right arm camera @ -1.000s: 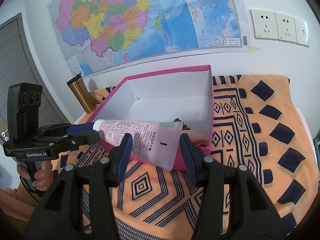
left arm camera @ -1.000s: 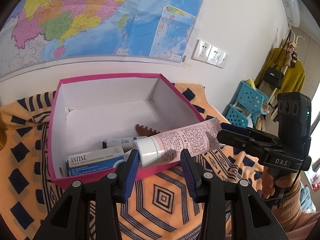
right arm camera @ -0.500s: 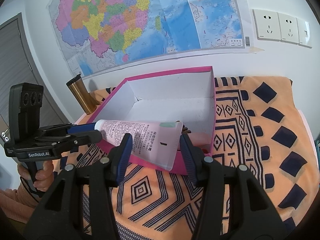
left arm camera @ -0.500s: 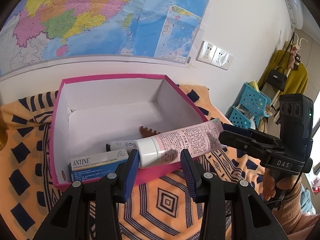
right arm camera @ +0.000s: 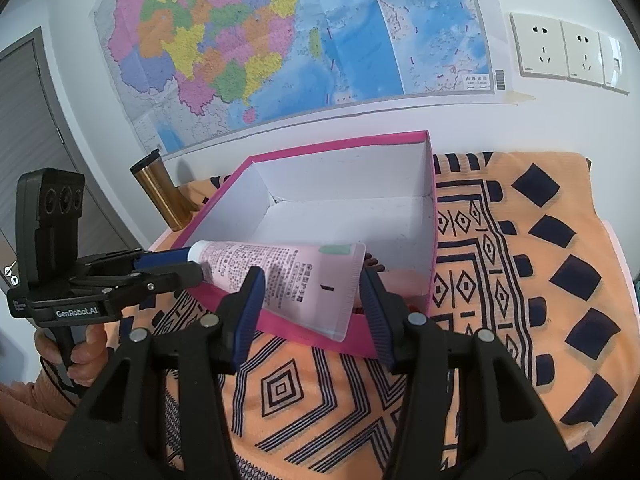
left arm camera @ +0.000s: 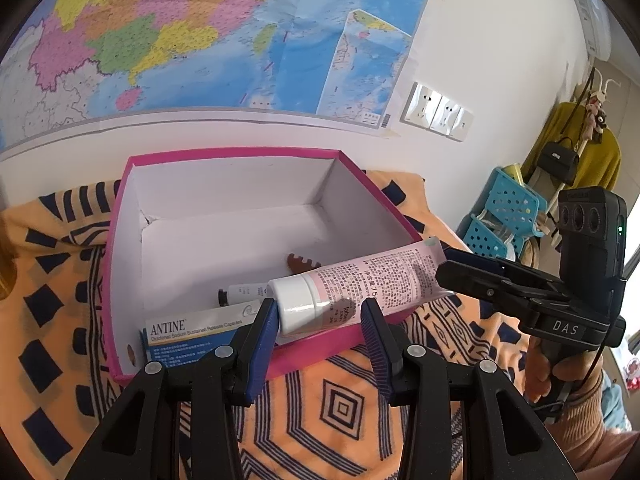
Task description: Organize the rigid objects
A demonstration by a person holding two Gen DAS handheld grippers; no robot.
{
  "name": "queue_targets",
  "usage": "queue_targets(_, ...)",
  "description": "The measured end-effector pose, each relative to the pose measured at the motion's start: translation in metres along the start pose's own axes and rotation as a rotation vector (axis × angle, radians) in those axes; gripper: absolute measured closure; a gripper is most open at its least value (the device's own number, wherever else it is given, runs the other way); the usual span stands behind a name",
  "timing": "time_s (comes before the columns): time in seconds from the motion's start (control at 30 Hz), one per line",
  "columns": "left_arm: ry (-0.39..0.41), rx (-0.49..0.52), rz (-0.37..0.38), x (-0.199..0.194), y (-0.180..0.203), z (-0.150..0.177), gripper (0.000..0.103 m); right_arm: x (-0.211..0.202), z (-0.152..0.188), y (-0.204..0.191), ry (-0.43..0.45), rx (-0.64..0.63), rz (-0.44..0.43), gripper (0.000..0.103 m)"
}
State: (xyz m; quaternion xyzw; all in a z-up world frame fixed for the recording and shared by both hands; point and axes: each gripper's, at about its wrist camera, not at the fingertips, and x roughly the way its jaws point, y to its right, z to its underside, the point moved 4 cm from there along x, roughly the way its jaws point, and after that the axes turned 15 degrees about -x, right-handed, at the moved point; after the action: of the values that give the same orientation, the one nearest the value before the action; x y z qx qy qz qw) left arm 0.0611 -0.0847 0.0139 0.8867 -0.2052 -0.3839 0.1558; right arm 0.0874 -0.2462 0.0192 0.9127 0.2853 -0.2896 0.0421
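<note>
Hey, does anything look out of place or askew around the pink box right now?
Yes: the pink tube isn't in the pink box; it hangs slanted over the front rim, its ends between both claws.

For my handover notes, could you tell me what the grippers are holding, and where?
The pink tube: left gripper at its capped end, right gripper at its flat end.

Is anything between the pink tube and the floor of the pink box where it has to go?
Partly. The pink tube, gripped at both ends, hangs over the near wall of the pink box. Below its cap end lie the ANTINE carton, a small white tube and a brown comb. The floor farther back looks bare.
</note>
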Motion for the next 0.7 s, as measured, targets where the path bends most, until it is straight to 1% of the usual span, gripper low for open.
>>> queue_targets(0.7, -0.006, -0.008, -0.008, 0.0083, -0.0058, -0.0051, 0.061, 0.0071, -0.0015, 0.0037, -0.009, 0.010, 0.002, 0.051)
